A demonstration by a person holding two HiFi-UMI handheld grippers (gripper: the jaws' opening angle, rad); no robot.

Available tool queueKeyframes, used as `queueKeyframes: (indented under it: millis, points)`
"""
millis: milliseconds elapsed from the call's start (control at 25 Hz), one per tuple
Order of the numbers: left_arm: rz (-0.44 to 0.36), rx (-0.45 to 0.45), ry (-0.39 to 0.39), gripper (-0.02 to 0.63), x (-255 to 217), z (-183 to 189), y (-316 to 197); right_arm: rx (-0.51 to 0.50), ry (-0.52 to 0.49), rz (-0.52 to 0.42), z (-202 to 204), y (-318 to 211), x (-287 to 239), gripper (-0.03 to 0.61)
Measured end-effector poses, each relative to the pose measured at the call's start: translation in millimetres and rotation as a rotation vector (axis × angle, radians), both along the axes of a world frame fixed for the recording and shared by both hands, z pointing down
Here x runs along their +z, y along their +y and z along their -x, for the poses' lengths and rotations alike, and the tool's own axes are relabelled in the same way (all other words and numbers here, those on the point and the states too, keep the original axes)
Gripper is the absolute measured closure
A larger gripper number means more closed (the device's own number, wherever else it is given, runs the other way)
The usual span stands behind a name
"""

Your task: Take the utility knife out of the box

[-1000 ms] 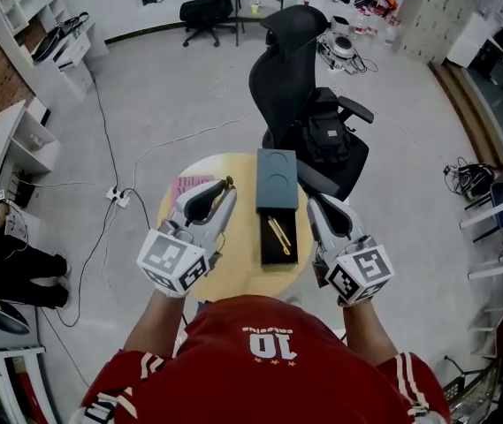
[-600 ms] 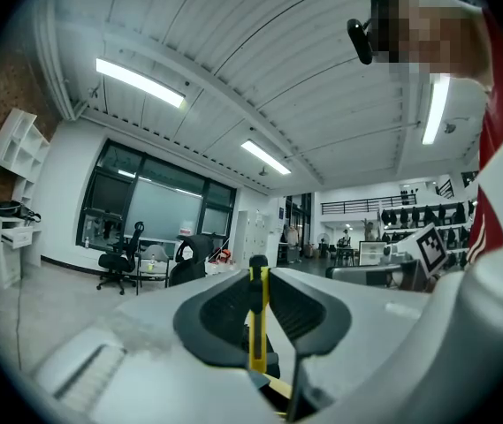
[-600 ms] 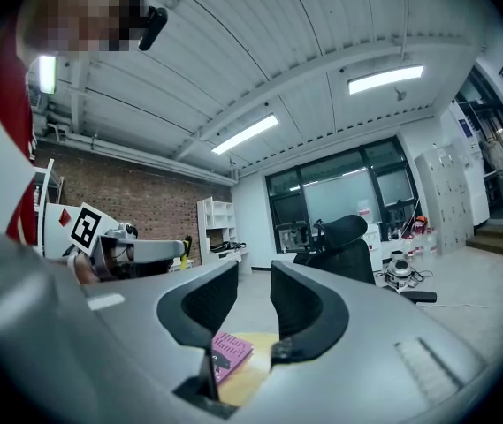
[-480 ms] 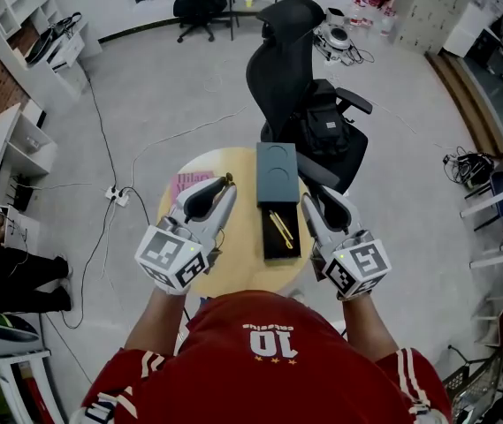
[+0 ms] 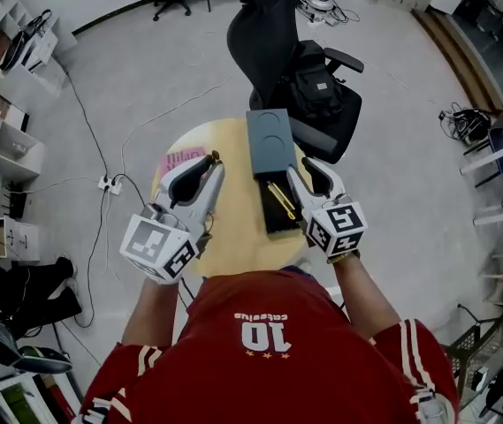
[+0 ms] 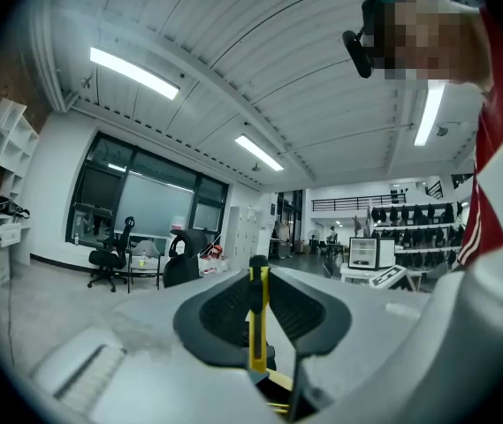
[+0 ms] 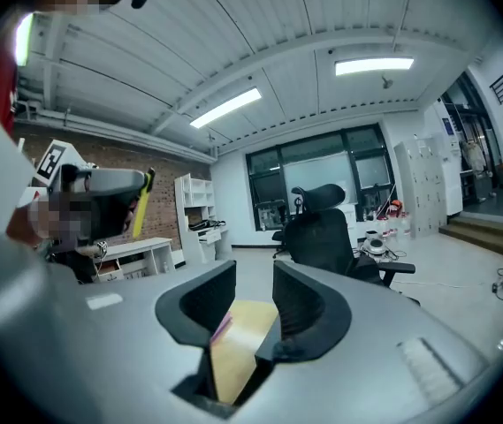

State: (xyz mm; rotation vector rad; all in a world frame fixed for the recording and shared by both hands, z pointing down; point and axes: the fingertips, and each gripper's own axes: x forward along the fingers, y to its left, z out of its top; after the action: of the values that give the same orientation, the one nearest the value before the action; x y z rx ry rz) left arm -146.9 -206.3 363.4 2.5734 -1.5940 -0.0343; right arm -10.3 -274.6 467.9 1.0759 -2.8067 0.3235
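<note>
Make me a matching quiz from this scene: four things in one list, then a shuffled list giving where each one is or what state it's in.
Things:
1. left gripper
2. right gripper
3. pink paper
4. backpack

Place or state:
A. on the seat of the black chair
B. jaws apart with nothing between them, having just been opening
C. on the table, left of the box
D. shut on a yellow utility knife

Pairs: 1-D, 2-B, 3-C, 4-A

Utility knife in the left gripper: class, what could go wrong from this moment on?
1. The utility knife is pinched thin-edge in the left gripper over the table; it could slip and drop.
2. The right gripper, jaws just opened with nothing between them, hangs beside the open box; it could knock it.
</note>
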Motion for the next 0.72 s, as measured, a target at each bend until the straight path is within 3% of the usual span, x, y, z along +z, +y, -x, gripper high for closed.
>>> queueKeyframes:
  millis: [360,720]
  points:
    - [0.032,0.031,0.001,0.540,11,12,-3,0.042,0.152,0.097,6,-16,96,0.461]
    - [0.070,0.035,-0.018,0.541,22,27,1,0.071,0.284,0.261,14,-22,208,0.460]
